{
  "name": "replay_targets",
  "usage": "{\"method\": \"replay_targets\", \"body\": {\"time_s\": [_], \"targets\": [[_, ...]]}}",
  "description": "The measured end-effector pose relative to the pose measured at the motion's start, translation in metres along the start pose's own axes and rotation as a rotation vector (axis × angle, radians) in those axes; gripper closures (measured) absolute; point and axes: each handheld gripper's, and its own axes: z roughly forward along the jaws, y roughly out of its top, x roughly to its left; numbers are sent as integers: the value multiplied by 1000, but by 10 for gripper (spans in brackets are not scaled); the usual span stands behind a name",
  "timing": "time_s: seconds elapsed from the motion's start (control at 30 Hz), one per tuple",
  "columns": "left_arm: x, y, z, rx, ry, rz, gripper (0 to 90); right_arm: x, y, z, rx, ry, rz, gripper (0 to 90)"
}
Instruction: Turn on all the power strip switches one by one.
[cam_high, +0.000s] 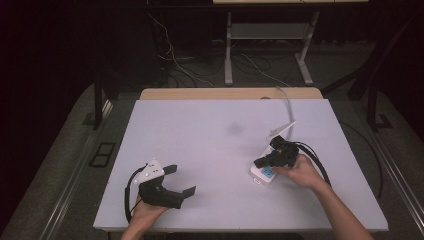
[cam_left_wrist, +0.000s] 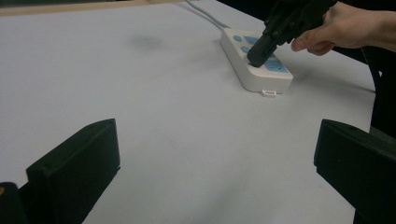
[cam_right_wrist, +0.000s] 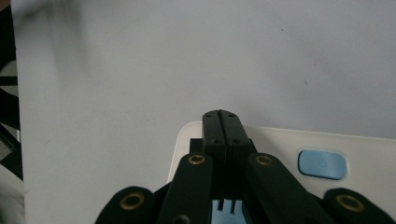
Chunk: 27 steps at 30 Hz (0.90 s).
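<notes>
Right tongs (cam_high: 262, 162), closed, press the power strip (cam_high: 264, 173); left tongs (cam_high: 181, 180) gape well apart.

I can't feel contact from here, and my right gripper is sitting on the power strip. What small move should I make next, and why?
Probably nudge the right gripper sideways toward the blue power button. Its jaws are shut and the tip rests on the power strip over a socket, with the button just beside it. The left gripper is open, away from the strip.
</notes>
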Motion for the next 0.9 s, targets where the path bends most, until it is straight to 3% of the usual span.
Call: {"method": "replay_targets", "body": {"time_s": [0.2,0.4,0.9], "targets": [[0,0,0,2,0,0,0,2,-3,-1,-24,-12,-7,900],[2,0,2,2,-4,-7,0,1,-3,-1,-37,8,22,900],[2,0,1,-1,-5,-10,0,-3,-3,-14,-26,-40,38,900]]}}
